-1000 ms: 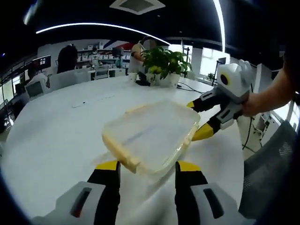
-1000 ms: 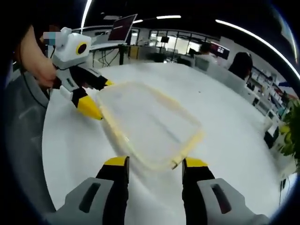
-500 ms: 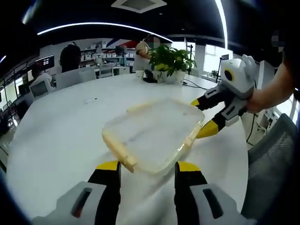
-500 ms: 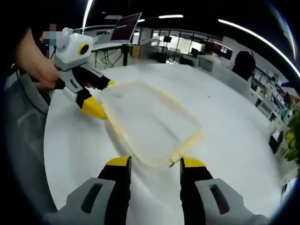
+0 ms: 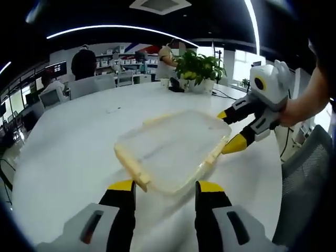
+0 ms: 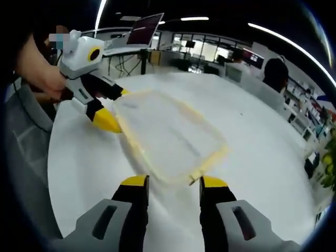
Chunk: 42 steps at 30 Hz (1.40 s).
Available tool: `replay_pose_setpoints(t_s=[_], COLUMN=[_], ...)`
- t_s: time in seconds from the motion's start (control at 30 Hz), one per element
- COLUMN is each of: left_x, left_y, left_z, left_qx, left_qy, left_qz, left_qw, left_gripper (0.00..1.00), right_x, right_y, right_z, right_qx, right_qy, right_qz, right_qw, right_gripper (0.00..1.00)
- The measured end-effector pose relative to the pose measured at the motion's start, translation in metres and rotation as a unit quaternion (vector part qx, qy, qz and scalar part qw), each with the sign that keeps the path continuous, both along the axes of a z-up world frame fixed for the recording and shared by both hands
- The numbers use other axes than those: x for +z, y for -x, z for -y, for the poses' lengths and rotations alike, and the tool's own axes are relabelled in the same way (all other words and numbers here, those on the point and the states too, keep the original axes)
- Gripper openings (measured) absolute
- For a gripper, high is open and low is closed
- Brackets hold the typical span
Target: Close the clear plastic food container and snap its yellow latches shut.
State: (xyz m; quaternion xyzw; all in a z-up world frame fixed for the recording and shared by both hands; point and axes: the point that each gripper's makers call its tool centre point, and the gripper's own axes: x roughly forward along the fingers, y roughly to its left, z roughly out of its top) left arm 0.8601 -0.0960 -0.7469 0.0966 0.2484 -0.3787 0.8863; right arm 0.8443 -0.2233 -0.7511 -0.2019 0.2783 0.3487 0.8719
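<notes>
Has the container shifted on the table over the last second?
No. In the left gripper view the container keeps its place and angle on the white table; the potted plant drifts in the picture, so the camera moved.

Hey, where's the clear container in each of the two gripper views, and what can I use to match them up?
Left gripper view: the container lies at centre, just beyond the left gripper, with the right gripper at its right edge.
Right gripper view: centre-left, just beyond the right gripper's own jaws, with the left gripper at its upper-left edge.
Shared landmark: the white table under it.
</notes>
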Motion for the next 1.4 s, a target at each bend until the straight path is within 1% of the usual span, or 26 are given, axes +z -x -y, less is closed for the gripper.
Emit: replay_pose_setpoints(t_s=[0.17,0.47,0.7,0.8,0.93,1.03,1.2,1.33,1.4], left_x=[0.001,0.001,0.001,0.002,0.002,0.010,0.020,0.035,0.042], left_y=[-0.003,-0.006,-0.006,-0.006,-0.005,-0.001,0.006,0.013,0.016], left_z=[-0.008,-0.015,-0.017,-0.017,-0.023,-0.026,-0.029,-0.033,-0.038], left_qx=[0.009,0.019,0.024,0.028,0.049,0.062,0.074,0.088,0.098], left_qy=[0.000,0.001,0.002,0.007,0.007,0.016,0.020,0.031,0.040], left_qz=[0.002,0.002,0.001,-0.005,-0.012,-0.011,-0.005,0.002,0.005], left_qw=[1.0000,0.9998,0.9997,0.9996,0.9987,0.9979,0.9970,0.9956,0.9944], left_gripper=[0.38,0.38,0.38,0.38,0.38,0.38,0.39,0.41,0.43], right_x=[0.000,0.000,0.000,0.000,0.006,0.011,0.021,0.030,0.035], right_y=[-0.002,-0.005,-0.007,-0.006,-0.003,0.001,0.009,0.019,0.024], right_z=[-0.006,-0.013,-0.014,-0.014,-0.009,-0.004,0.001,0.004,0.005], right_qx=[0.004,0.008,0.010,0.008,0.002,-0.005,-0.018,-0.028,-0.037], right_qy=[0.001,-0.001,-0.001,-0.004,-0.002,-0.004,-0.011,-0.021,-0.030], right_qz=[0.000,0.000,0.002,0.000,0.005,0.007,0.012,0.009,0.006], right_qw=[1.0000,1.0000,0.9999,1.0000,1.0000,1.0000,0.9997,0.9993,0.9988], right_gripper=[0.34,0.34,0.34,0.33,0.35,0.35,0.38,0.40,0.44])
